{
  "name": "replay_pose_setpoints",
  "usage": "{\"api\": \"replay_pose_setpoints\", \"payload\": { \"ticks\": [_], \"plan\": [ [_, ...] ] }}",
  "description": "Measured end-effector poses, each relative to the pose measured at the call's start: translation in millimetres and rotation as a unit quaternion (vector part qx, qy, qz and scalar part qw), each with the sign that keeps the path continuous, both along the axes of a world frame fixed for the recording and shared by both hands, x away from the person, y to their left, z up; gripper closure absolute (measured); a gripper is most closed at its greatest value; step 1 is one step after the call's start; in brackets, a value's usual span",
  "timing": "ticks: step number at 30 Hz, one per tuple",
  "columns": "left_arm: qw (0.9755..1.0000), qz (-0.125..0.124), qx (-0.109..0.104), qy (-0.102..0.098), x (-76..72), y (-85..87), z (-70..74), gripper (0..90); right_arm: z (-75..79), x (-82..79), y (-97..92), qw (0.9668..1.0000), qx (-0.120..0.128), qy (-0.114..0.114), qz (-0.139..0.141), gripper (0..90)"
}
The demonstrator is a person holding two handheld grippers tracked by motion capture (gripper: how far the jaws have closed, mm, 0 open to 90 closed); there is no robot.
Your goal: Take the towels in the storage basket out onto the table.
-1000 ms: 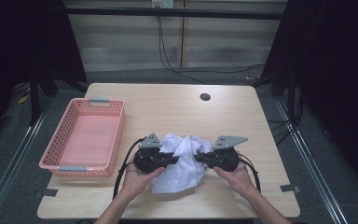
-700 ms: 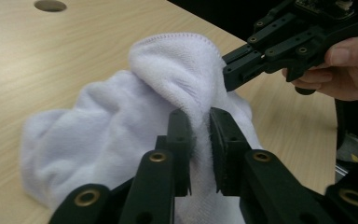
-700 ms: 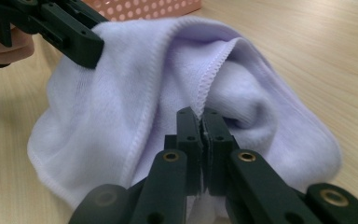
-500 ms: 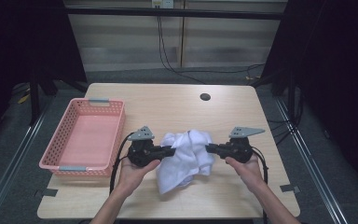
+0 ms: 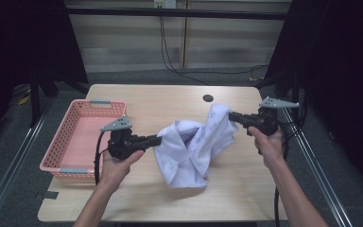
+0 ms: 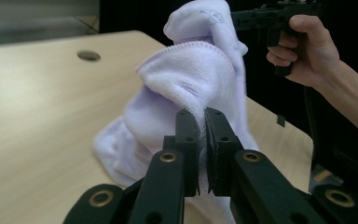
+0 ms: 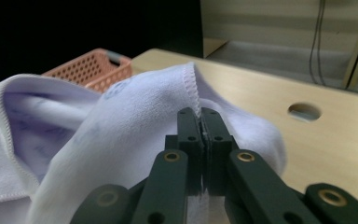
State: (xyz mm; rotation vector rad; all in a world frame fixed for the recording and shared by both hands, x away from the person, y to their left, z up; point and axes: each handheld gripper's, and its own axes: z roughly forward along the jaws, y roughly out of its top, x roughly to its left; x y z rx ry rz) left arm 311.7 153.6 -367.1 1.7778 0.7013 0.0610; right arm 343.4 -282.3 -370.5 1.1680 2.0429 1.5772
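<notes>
Since the earlier frames both hands are rising and drawing apart, so the white towel (image 5: 194, 149), which was bunched between them on the table, is now being stretched and lifted. The left gripper (image 5: 157, 140) is pinching one hemmed edge, its jaws having just been closing on the cloth and now standing narrow with fabric between them. The right gripper (image 5: 231, 116) is clamping another stitched edge near the table's far right, jaws pressed together on it. The towel is hanging between the two, its lower folds resting on the wooden table (image 5: 170, 101). Faint bluish printed marks are showing on the cloth, too blurred to read. A pink basket (image 5: 66, 146) is sitting at the left.
</notes>
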Motion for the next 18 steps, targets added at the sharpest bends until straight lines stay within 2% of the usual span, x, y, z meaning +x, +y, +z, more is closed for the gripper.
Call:
{"api": "replay_pose_setpoints", "payload": {
  "ticks": [1,2,4,6,7,8,9,10,13,14,15,17,18],
  "plan": [
    [1.0,0.002,-0.004,-0.007,0.6,3.8,7.2,85.6,13.2,8.6,-4.7,0.9998,-0.001,-0.012,-0.013,87.9],
    [0.9998,0.007,-0.006,-0.015,0.7,7.3,14.0,85.6,13.2,8.6,-4.7,0.9998,-0.001,-0.012,-0.013,87.9],
    [0.9995,0.018,0.0,-0.027,1.4,15.0,26.2,85.6,25.8,16.9,-9.7,0.9992,0.0,-0.027,-0.03,87.9],
    [0.9989,0.03,-0.013,-0.035,0.9,25.8,36.5,85.7,43.1,28.7,-18.9,0.9976,0.002,-0.039,-0.058,88.0],
    [0.9986,0.031,-0.019,-0.038,0.6,31.0,40.8,85.7,43.1,28.7,-18.9,0.9976,0.002,-0.039,-0.058,88.0],
    [0.9977,0.045,-0.017,-0.048,-1.0,34.5,44.5,85.7,48.6,32.5,-22.6,0.9968,0.0,-0.043,-0.067,88.0],
    [0.9974,0.048,-0.017,-0.052,-1.9,38.1,46.9,85.8,54.0,35.9,-26.5,0.9962,0.004,-0.045,-0.074,88.0],
    [0.9976,0.044,-0.027,-0.047,-1.9,40.1,46.8,85.8,63.3,41.6,-32.9,0.9949,0.002,-0.051,-0.087,88.0],
    [0.9981,0.046,-0.019,-0.036,-1.1,37.7,37.1,85.3,65.7,46.2,-35.4,0.9948,-0.007,-0.049,-0.089,87.0],
    [0.9992,0.037,-0.008,-0.009,3.2,30.6,22.1,80.9,56.3,52.2,-33.8,0.9955,-0.028,-0.026,-0.087,77.7],
    [0.9992,0.037,-0.008,-0.009,3.2,30.6,22.1,78.1,56.3,52.2,-33.8,0.9955,-0.028,-0.026,-0.087,77.7],
    [0.999,0.041,0.02,-0.002,5.6,21.0,6.2,78.0,39.3,55.2,-30.7,0.9927,-0.067,-0.009,-0.1,68.1],
    [0.9987,0.042,0.023,0.019,10.8,16.1,-6.7,70.2,21.7,54.3,-30.0,0.9931,-0.067,0.005,-0.096,60.0]
  ]
}}
